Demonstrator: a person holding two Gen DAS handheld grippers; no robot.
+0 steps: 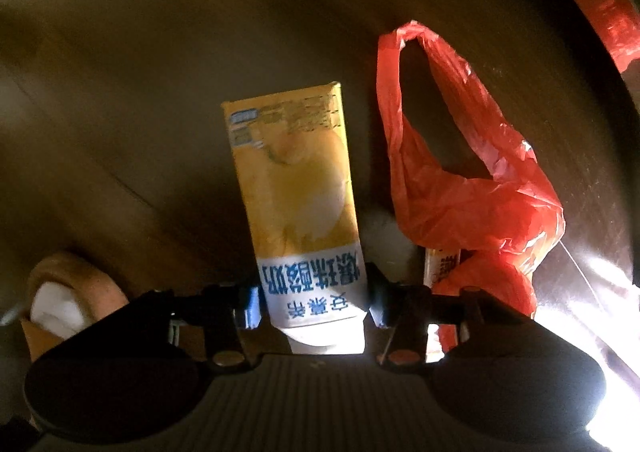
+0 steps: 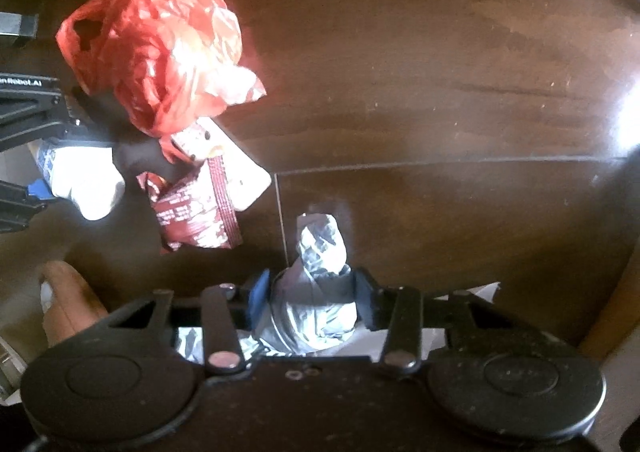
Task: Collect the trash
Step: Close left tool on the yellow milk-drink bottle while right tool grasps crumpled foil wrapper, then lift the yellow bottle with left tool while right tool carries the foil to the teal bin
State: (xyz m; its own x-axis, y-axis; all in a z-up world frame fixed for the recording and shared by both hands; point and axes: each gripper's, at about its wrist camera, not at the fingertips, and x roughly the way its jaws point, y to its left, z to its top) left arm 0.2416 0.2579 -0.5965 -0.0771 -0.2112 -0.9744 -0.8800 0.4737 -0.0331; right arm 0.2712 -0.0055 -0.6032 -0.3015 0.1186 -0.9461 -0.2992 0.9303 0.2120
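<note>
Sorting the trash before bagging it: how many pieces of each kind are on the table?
Yellow drink carton: 1
Red plastic bag: 1
Dark red snack wrapper: 1
Crumpled silver foil wrapper: 1
Total: 4

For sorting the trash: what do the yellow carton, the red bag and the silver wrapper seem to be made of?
Yellow drink carton: probably coated paperboard, with flat printed faces and sharp folded edges.
Red bag: thin plastic film, translucent, glossy and crinkled.
Silver wrapper: looks like metallised foil, with mirror-like creases; it could be foil-faced plastic.
</note>
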